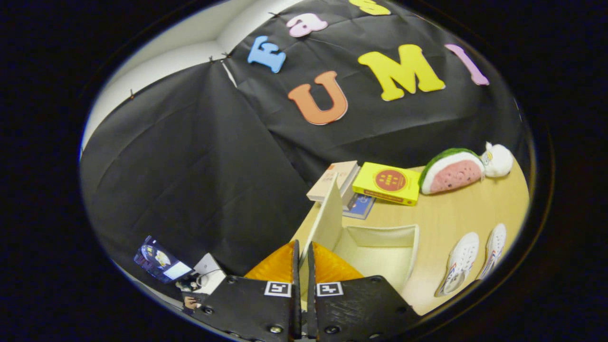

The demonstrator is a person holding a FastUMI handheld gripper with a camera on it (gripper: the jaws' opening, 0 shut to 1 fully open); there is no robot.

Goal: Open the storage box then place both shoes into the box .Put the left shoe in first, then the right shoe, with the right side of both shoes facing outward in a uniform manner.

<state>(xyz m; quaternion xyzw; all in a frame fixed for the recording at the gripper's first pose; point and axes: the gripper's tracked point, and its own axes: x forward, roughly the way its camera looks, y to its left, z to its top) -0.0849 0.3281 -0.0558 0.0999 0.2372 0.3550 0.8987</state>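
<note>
**Tongs at the raised lid of the open storage box**

The tongs (302, 251) have their two fingers drawn nearly together, with only a thin slit between them; the lower edge of the cream lid (327, 218) seems to run into that slit, though whether both fingers press on it cannot be told. The lid stands upright on the near left side of the storage box (380, 251), whose pale interior lies open just ahead of the fingers. The box rests on the light wooden worktop (456, 213). To its right, well apart from it, two white shoes (460, 266) lie side by side, toes pointing away from the tongs; the farther one (494, 247) lies just beside the first. Beyond the box, near the black cloth wall, lie a tan book (332, 180), a yellow box (387, 183) partly over a blue book (359, 205), a watermelon-shaped plush (451, 171) and a small white plush (498, 160) touching it.
</note>
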